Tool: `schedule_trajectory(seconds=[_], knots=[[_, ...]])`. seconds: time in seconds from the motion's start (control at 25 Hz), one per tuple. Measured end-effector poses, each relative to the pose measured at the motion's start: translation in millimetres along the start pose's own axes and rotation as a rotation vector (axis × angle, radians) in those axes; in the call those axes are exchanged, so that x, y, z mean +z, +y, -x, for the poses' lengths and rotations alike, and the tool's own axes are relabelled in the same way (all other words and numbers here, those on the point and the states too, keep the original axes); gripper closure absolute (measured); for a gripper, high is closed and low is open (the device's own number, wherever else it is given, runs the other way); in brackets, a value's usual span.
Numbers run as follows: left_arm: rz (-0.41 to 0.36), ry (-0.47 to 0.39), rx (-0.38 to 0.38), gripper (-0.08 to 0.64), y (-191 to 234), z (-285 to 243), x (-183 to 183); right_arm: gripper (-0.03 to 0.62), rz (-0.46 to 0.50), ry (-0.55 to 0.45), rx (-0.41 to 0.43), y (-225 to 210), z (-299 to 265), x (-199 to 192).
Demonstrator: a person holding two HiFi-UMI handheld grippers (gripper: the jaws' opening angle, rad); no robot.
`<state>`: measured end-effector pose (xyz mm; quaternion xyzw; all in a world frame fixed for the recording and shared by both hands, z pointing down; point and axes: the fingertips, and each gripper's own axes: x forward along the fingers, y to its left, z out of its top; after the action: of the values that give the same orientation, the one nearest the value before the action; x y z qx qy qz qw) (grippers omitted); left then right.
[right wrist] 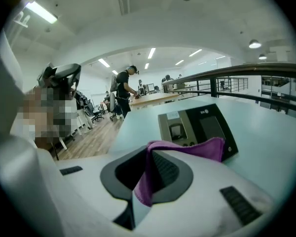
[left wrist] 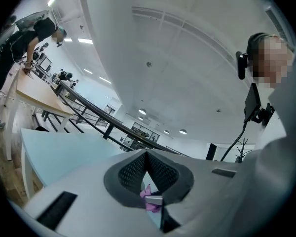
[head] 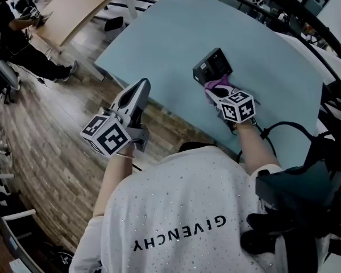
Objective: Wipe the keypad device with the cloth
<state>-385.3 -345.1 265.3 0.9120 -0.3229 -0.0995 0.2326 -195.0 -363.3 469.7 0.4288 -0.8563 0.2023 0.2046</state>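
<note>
The keypad device [head: 212, 67] is a flat, dark box with slanted sides. In the right gripper view, the keypad device [right wrist: 202, 127] has a grey panel on its left half with a small screen and a white label above it. On its right half there is a dark glass window, and a few round buttons are along the near edge. It lies on the pale blue table [head: 176, 33], not far from the near edge of the table and just in front of the right gripper [head: 217, 94].

The jaws of the right gripper [right wrist: 149, 154] are closed on the cloth [right wrist: 187, 149]. The cloth is purple, it is pinched between the two jaws and it hangs over the right jaw. Its far edge touches the near side of the device. From the head view the cloth [head: 217, 85] is seen as a small purple bunch between the gripper and the device.

The left gripper [head: 141, 87] is held in the air above the near edge of the table, well apart from the device. The jaws of the left gripper [left wrist: 146, 154] meet at their tips and grip nothing. Only a thin slit is between them lower down, and a little purple shows in it.

There is one device, one cloth, one blue table and two grippers.
</note>
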Motion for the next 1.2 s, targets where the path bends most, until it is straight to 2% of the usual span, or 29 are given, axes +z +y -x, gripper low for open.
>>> schedule_trajectory(seconds=[0.12,0.28,0.4,0.56,0.76,1.2], knots=[[-0.006,-0.017,0.001,0.560,11,-11,10,0.568,0.016,-0.041,0.042,7,-9,35],[-0.011,-0.024,-0.005,0.560,10,-18,24,0.568,0.136,-0.004,0.085,33,-24,70],[-0.016,-0.011,0.000,0.560,10,-15,33,0.567,0.251,0.049,0.064,42,-33,79],[0.007,-0.010,0.030,0.560,25,-16,40,0.566,0.383,0.142,-0.002,29,-47,67],[0.020,-0.010,-0.004,0.560,25,-27,31,0.566,0.353,0.187,-0.022,20,-53,33],[0.014,-0.011,0.017,0.560,26,-22,28,0.566,0.241,0.229,-0.042,13,-50,-1]])
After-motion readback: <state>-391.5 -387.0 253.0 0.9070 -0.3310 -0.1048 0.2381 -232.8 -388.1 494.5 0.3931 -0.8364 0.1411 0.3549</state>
